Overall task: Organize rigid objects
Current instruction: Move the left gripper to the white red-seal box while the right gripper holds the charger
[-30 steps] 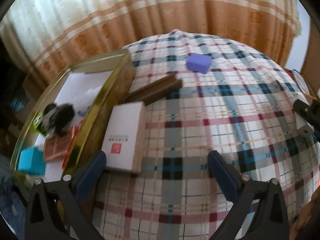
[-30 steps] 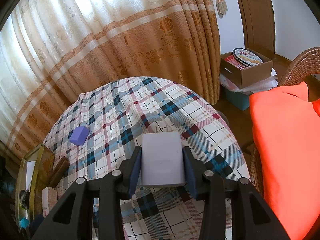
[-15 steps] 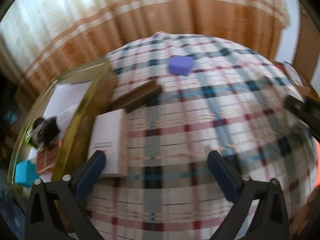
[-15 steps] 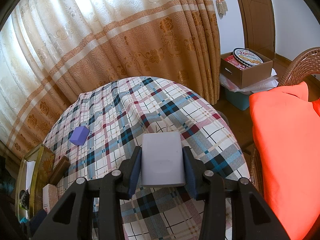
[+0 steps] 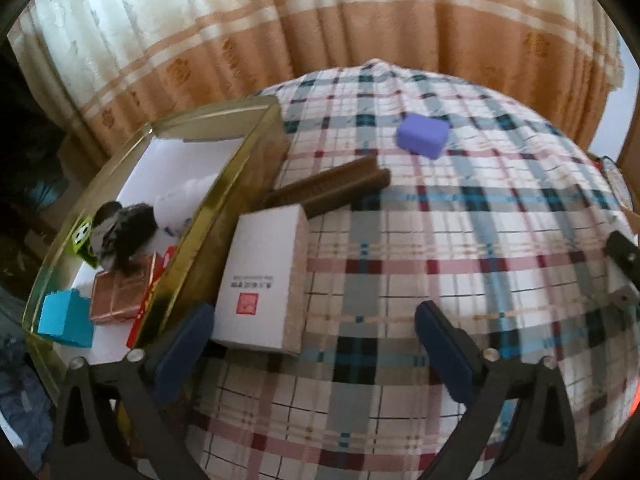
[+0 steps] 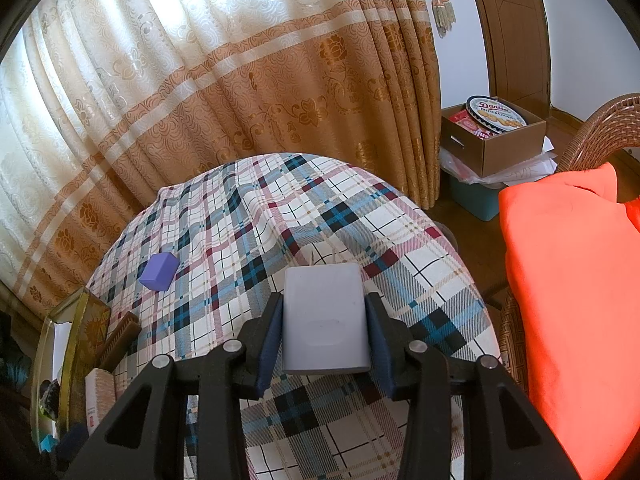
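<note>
Rigid objects lie spread over the round table [image 5: 460,248] that I see from both wrists, its plaid cloth woven in white, grey, blue and dark red. At its left edge sits the gold tray [image 5: 224,184], a shallow rectangular box with glossy metallic walls and a white floor; its near corner runs out of frame behind my left gripper [image 5: 312,356]. Inside it I make out a teal block [image 5: 64,322], a copper-coloured ribbed tile [image 5: 120,294] and a dark, blurred lump I cannot identify. Just outside the tray wall, touching it, lies the white box [image 5: 260,276], flat and rectangular with a small red square mark and a tan side. Beyond it the brown bar [image 5: 332,186], long and stepped in section, lies angled with one end at the tray wall. The purple block [image 5: 422,136], matte with rounded corners, sits apart near the far edge.

My left gripper hovers with its blue-padded fingers spread wide and nothing between them; the left pad is just beside the white box's near corner. My right gripper [image 6: 326,330] is clamped on the grey charger [image 6: 324,320], a smooth rounded slab whose prongs point forward, held above the right half of the table. Patterned curtains hang behind, and an orange cushion [image 6: 572,300] lies to the right
</note>
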